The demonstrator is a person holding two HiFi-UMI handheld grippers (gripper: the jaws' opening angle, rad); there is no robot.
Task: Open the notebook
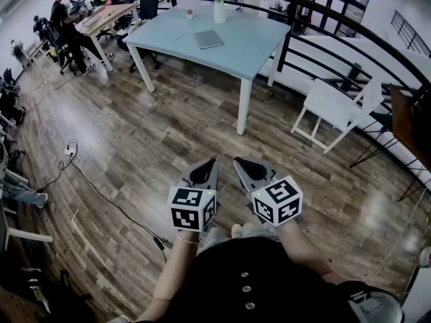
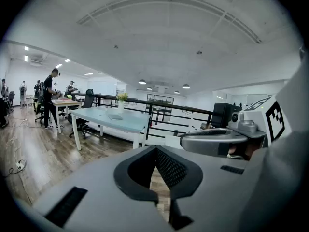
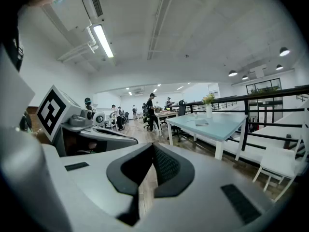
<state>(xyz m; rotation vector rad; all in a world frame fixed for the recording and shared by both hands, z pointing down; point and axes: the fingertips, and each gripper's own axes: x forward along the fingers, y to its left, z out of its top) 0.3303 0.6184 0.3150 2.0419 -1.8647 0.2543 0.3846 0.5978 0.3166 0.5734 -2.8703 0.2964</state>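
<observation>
Flower vase (image 1: pixel 219 10), white chair (image 1: pixel 333 103), wood floor (image 1: pixel 135 155)

My left gripper (image 1: pixel 213 160) and right gripper (image 1: pixel 237 160) are grey, each bearing a black-and-white marker cube (image 1: pixel 192 208). My black buttoned garment (image 1: pixel 269 284) is at 6 o'clock.

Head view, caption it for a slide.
Left gripper and right gripper, both shut and empty, side by side over the wooden floor, far from the table bearing the closed notebook.

Head view down; gripper views twd table (image 1: pixel 249 46)
</observation>
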